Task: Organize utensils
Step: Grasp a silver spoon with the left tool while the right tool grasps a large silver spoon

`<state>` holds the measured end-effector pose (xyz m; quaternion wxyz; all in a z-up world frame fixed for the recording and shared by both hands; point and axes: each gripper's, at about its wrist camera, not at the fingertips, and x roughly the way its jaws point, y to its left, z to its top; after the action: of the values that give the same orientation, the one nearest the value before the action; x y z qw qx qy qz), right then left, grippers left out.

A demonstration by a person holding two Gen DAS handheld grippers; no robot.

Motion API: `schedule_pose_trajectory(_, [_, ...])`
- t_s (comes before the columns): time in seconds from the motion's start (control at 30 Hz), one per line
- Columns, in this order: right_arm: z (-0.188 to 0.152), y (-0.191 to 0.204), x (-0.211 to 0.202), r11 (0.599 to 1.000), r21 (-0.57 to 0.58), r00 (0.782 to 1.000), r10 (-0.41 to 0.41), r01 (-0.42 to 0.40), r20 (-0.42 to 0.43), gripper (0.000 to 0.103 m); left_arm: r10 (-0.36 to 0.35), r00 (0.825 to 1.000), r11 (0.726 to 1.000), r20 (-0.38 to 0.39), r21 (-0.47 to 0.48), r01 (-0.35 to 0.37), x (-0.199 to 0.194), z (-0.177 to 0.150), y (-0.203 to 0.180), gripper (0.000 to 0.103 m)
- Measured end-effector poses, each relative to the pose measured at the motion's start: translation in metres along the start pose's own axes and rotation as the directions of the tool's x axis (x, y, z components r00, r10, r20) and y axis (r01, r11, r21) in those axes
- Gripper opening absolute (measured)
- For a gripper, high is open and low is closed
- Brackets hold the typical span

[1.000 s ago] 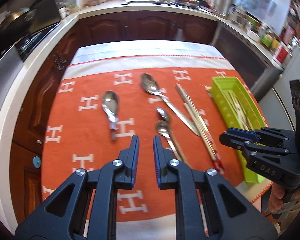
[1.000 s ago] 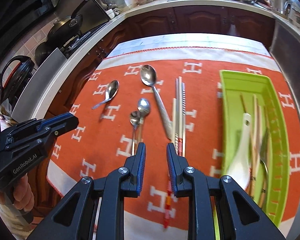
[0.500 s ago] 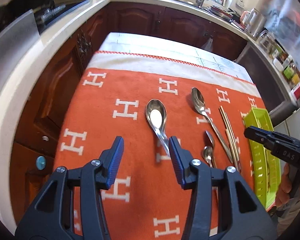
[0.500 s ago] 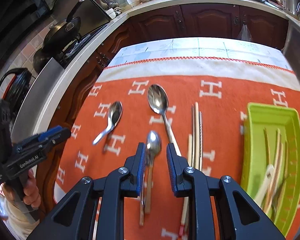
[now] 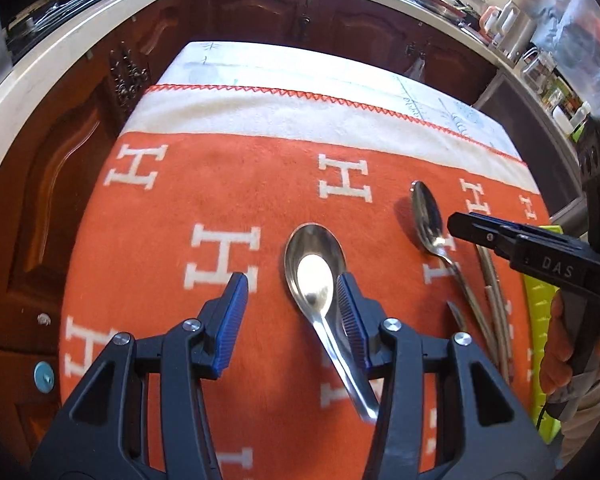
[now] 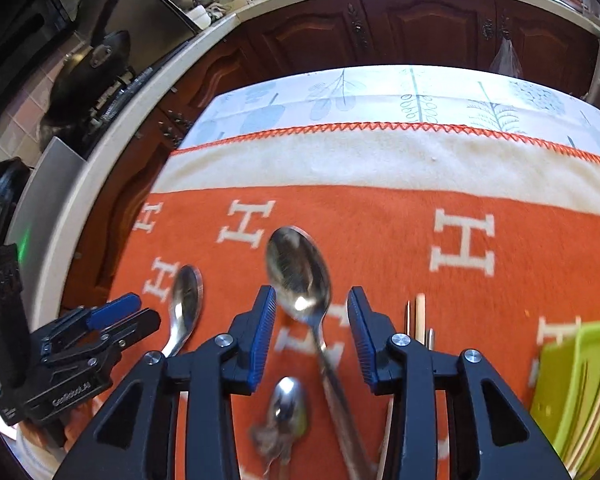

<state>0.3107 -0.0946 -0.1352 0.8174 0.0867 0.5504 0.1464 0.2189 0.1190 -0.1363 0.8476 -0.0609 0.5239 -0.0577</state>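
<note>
Kitchen bench draped in an orange blanket (image 5: 228, 200) with white H motifs. Left gripper (image 5: 290, 308): fingers apart, straddling the handle of a short wide-bowled spoon (image 5: 314, 272). Right gripper (image 6: 312, 330): fingers apart, straddling a long tablespoon (image 6: 300, 272). Small teaspoon (image 6: 288, 404) lies nearer; chopsticks (image 6: 418, 316) right; green utensil tray (image 6: 580, 392) far right.

parted tongs (image 6: 312, 316) astride large spoon (image 6: 300, 272)
</note>
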Motion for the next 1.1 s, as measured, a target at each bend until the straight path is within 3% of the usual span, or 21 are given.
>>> schedule_pose_trajectory(0.33, [0.003, 0.013, 0.038, 0.982, -0.145, 0.992, -0.118, 0.121, 0.034, 0.037, 0.039, 0.999, 0.998, 0.022, 0.055, -0.04, 0.029, 0.004, -0.007, 0.043])
schedule_pose_trajectory(0.57, [-0.005, 0.03, 0.042, 0.966, -0.233, 0.994, -0.101, 0.11, 0.049, 0.018, 0.079, 0.994, 0.991, 0.07, 0.099, -0.085, 0.033, -0.001, -0.02, 0.042])
schedule_pose_trajectory(0.7, [-0.012, 0.038, 0.039, 0.959, -0.26, 0.993, -0.103, 0.114, 0.055, 0.012, 0.052, 0.996, 0.992, 0.079, 0.11, -0.06, 0.032, -0.003, -0.025, 0.022])
schedule_pose_trajectory(0.83, [-0.018, 0.041, 0.032, 0.962, -0.254, 0.994, -0.088, 0.101, 0.062, 0.005, 0.044, 0.995, 0.995, 0.09, 0.09, -0.052, 0.03, -0.003, -0.025, 0.009])
schedule_pose_trajectory(1.1, [-0.026, 0.034, 0.012, 0.983, -0.182, 0.998, -0.025, 0.034, 0.05, 0.002, -0.003, 0.996, 0.999, 0.093, 0.046, -0.001, 0.016, -0.007, -0.024, 0.0])
